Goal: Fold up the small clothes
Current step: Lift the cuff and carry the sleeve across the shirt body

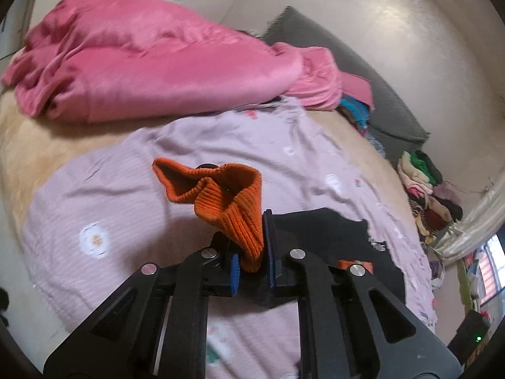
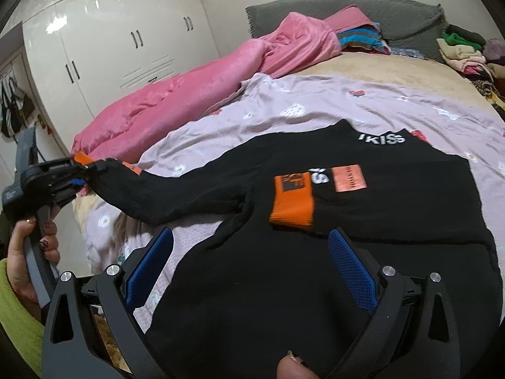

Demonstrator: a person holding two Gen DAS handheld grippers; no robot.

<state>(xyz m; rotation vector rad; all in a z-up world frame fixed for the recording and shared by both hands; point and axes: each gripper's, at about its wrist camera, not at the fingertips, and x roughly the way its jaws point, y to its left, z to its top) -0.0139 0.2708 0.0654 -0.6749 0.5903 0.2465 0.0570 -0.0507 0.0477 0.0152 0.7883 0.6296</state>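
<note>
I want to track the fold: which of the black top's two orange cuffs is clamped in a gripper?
The outstretched sleeve's orange cuff, shut in the left gripper. The other cuff lies folded across the chest, untouched.

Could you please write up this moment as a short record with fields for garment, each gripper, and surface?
garment: black sweater with orange cuffs, lying flat
left gripper: shut on the orange cuff of one sleeve, lifted off the bed
right gripper: open, above the sweater's lower part
other cuff: folded onto the chest
surface: lilac sheet; pink blanket behind
</note>
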